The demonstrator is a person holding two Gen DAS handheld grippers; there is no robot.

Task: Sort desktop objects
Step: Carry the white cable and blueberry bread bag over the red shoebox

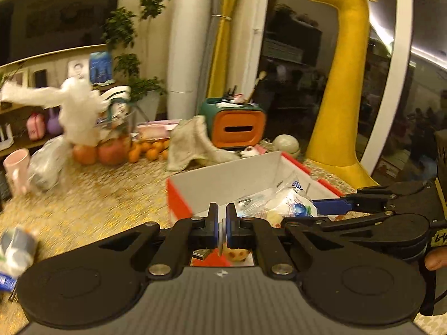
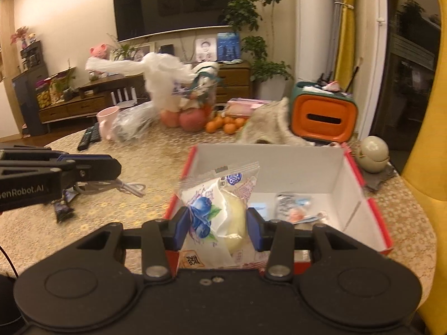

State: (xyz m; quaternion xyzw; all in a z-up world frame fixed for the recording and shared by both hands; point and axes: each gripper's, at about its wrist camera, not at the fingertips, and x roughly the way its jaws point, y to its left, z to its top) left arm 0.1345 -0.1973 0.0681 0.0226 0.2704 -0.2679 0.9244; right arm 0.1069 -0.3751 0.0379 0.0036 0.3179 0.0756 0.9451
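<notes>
A red box with a white inside stands on the table; it also shows in the left wrist view. My right gripper is shut on a clear blueberry snack packet and holds it over the box's near left corner. Small wrapped items lie inside the box. My left gripper is shut on a thin white cable, beside the box's left edge. In the right wrist view that gripper holds the white cable with its plug hanging.
On the patterned tablecloth are a pink mug, a plastic bag, apples and tangerines, a grey cloth, an orange and green organiser, a round green pot, remotes and a dark wrapper.
</notes>
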